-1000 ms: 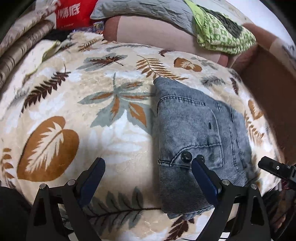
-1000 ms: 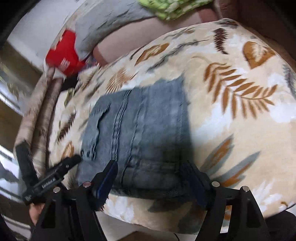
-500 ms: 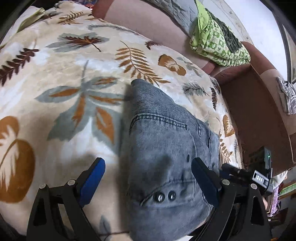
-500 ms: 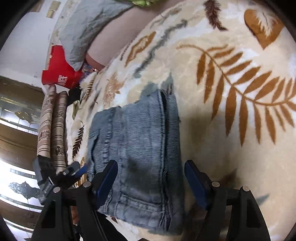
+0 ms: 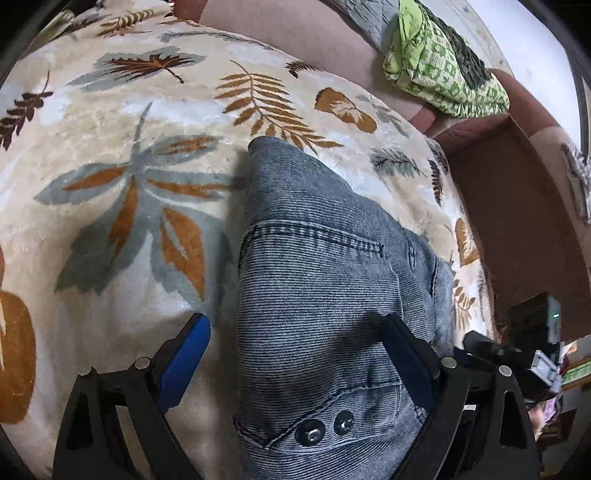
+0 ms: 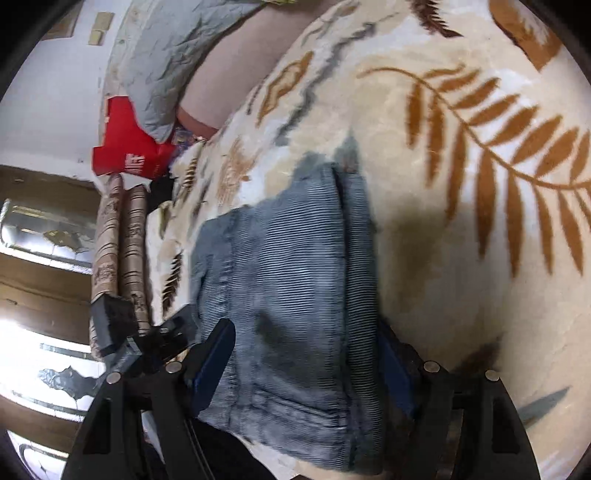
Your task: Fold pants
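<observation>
The blue-grey denim pants lie folded into a compact stack on the leaf-patterned blanket, with two dark buttons near the front edge. My left gripper is open, its blue-padded fingers on either side of the stack's near end. In the right wrist view the pants lie the same way, and my right gripper is open and straddles their near edge. Each gripper shows at the edge of the other's view, the right one and the left one.
A green patterned cloth and a grey pillow lie on the brown sofa back. A red bag and rolled mats sit at the blanket's far end. The sofa's brown side drops off at the right.
Both grippers have moved in close over the folded pants, from opposite sides. The pants now fill the space between each pair of open fingers. The stack itself has not changed shape.
</observation>
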The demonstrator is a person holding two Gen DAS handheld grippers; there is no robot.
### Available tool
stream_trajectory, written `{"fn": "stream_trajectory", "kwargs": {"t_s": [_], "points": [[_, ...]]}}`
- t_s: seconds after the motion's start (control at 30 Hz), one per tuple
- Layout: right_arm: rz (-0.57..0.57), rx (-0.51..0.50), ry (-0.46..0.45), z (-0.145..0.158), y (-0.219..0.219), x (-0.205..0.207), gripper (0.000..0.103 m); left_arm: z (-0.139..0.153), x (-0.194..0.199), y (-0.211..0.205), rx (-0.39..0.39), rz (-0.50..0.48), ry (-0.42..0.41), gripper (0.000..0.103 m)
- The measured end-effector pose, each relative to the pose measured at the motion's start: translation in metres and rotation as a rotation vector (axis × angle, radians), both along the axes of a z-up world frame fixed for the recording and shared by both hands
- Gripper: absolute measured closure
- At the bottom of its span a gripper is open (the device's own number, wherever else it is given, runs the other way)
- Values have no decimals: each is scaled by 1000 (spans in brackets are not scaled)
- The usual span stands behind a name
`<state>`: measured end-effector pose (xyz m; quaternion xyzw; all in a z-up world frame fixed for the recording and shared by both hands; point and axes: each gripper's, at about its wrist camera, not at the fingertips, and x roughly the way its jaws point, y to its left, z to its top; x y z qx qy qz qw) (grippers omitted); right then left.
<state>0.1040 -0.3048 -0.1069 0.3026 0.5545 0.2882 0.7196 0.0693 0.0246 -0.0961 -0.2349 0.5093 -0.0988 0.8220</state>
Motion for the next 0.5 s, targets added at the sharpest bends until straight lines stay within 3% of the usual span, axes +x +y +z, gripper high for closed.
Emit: {"fn": "stream_trajectory", "kwargs": {"t_s": [0.1, 0.3, 0.37, 0.43, 0.47, 0.5], "points": [[18, -21, -25, 5, 5, -1, 25, 0, 0, -3, 28, 1, -3, 10], [-23, 13, 25, -10, 0, 5, 27, 0, 0, -10, 87, -13, -2, 10], [-9, -26, 6, -7, 3, 4, 42, 1, 0, -12, 110, -10, 0, 12], [-3, -96, -6, -5, 7, 2, 66, 2, -1, -17, 145, -25, -2, 29], [-5, -116, -9, -5, 7, 1, 68, 3, -1, -21, 156, -48, -3, 41], [-8, -116, -10, -5, 6, 1, 73, 5, -2, -26, 190, -55, -8, 47]]}}
